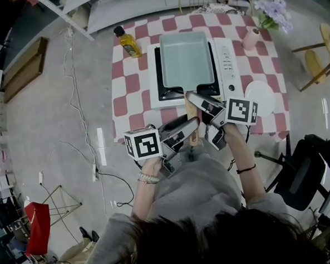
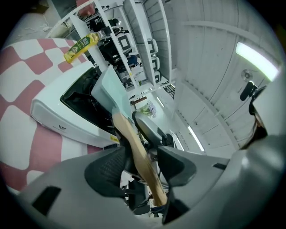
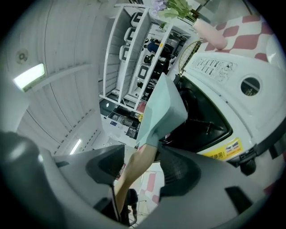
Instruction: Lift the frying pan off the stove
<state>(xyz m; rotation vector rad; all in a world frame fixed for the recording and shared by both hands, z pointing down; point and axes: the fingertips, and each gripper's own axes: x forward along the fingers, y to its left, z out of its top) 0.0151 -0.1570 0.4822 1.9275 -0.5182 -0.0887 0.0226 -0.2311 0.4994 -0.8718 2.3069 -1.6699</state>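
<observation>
You are holding your left claw (image 1: 188, 131) and your right claw (image 1: 199, 111) close together at the near edge of the worktop (image 1: 134, 86), the two coming in from opposite sides onto the wooden handle (image 1: 194, 137) of the frying pan (image 1: 184, 58). In the left gripper view, the left claw (image 2: 140, 167) is standing wide apart; the handle (image 2: 138, 152) is running up between its pads and neither pad is pressing on it, so this claw is gripping nothing. In the right gripper view, the right claw (image 3: 143, 169) is spread just as wide. The handle (image 3: 138, 165) is passing between its pads, nearer one of them, with a clear gap to the other. Just beyond both claw tips, the pale rectangular pan is sitting flat on the white stove (image 1: 228, 69), its handle sticking out toward you past the stove's front edge. Farther out and to the left of the left claw, a yellow oil bottle (image 1: 129, 42) is lying on the checked cloth. Beyond the right claw, to its right, a pink vase (image 1: 252, 38) of flowers is standing past the stove's far corner, and a white plate (image 1: 261, 95) is resting just beside the stove's near corner.
</observation>
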